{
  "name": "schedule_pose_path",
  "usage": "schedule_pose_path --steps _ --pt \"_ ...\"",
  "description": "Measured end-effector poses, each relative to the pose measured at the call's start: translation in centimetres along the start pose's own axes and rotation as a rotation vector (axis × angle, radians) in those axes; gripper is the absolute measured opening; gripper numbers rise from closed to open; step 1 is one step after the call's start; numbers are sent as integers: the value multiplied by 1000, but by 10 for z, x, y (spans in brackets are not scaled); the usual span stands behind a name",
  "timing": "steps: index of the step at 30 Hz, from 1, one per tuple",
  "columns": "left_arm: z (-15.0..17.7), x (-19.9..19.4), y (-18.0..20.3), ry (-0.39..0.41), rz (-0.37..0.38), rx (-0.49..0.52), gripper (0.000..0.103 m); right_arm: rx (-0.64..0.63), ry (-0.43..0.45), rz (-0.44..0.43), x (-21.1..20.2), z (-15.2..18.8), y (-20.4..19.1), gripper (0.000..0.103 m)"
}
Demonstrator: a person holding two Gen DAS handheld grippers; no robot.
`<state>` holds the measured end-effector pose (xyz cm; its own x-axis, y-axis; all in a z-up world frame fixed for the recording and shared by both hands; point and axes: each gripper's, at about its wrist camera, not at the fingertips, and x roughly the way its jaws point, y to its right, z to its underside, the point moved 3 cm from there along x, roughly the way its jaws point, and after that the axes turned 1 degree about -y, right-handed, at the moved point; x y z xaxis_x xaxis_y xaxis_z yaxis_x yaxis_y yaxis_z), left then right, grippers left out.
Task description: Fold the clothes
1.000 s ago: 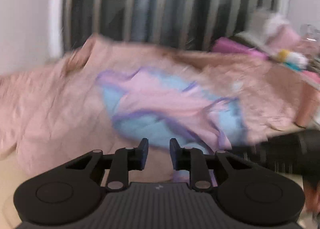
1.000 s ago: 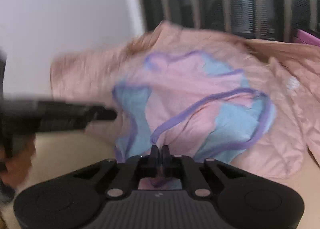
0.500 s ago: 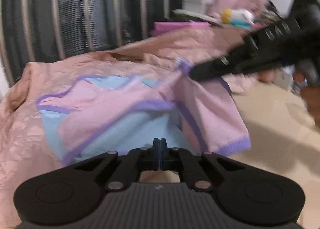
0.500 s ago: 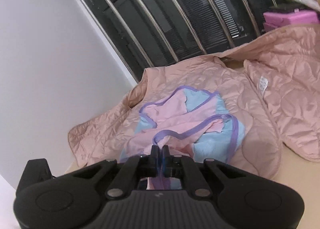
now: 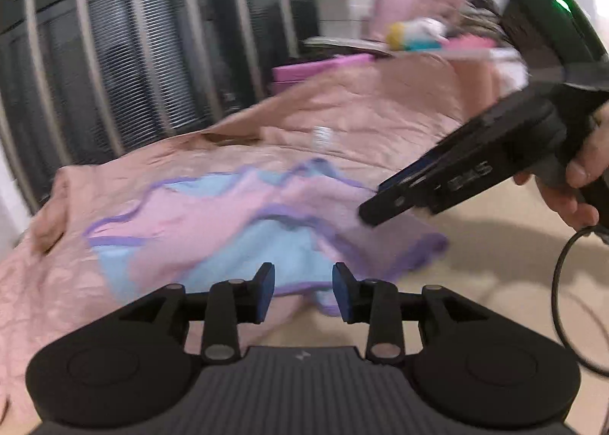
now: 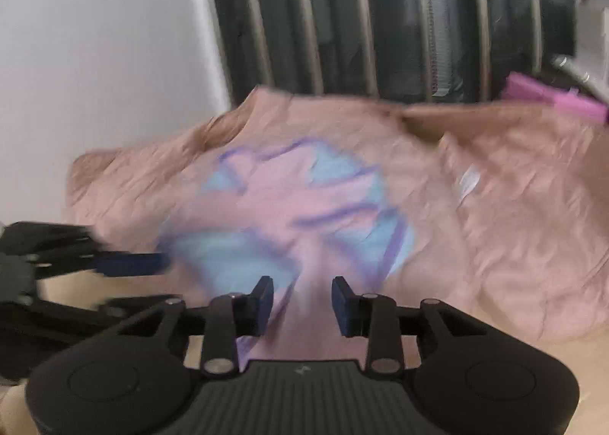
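Note:
A small pink and light-blue garment with purple trim [image 5: 243, 229] lies crumpled on a salmon-pink quilted blanket [image 5: 361, 119]. My left gripper [image 5: 302, 292] is open just short of the garment's near hem, holding nothing. My right gripper [image 6: 302, 305] is open, with pink cloth [image 6: 316, 305] lying between its fingers. The right gripper also shows in the left wrist view [image 5: 475, 176], held by a hand over the garment's right side. The left gripper shows in the right wrist view [image 6: 76, 263] at the garment's left edge. Both views are motion-blurred.
The blanket [image 6: 514, 225] covers a beige surface [image 5: 495, 263]. Dark vertical bars [image 5: 152, 54] stand behind it, with a white wall [image 6: 95, 54] to the left. A magenta box [image 5: 316, 67], toys and white boxes [image 5: 411, 31] sit at the back right. A black cable [image 5: 563, 282] hangs at right.
Both grippers were shut on the garment half a second ago; both have opened. The garment has dropped back onto the blanket, and both views swung down and closer.

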<state>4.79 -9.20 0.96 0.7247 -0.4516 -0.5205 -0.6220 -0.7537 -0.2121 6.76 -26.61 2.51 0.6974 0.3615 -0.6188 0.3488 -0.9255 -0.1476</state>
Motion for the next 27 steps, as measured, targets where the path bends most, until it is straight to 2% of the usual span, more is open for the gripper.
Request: schedule_pose_path --steps 2,3,4,6,8,9,11,15,16,17,20,27 --pt "2 7 15 -2 13 46 34 -14 -22 74 1 7 0 33" --pt "1 12 20 -12 18 65 37 2 -28 84 1 10 3 33" --pt "1 17 25 -21 23 84 46 32 -32 80 0 13 7 33" --pt "-2 32 28 -62 14 108 45 86 -37 64 -3 18 16 33" --pt "-4 42 25 -106 10 98 3 110 -30 53 -4 22 20 32" --pt "-5 45 21 -127 17 80 3 115 -25 54 -5 24 21 32" --pt "-9 31 2 -82 35 -32 3 119 -9 50 -8 26 23 32" --pt "-12 -14 -76 37 48 -458 2 91 59 25 -17 24 14 35" --pt "-10 -21 -89 55 45 -497 2 77 75 22 -19 23 10 41" --pt "-9 -27 -102 73 42 -535 2 49 81 18 -19 24 3 42" --pt "-10 -33 -117 52 -19 -538 2 -84 82 -20 -15 27 -26 43" --pt "-22 -35 -122 28 8 -591 2 -219 74 -49 2 20 -81 45"
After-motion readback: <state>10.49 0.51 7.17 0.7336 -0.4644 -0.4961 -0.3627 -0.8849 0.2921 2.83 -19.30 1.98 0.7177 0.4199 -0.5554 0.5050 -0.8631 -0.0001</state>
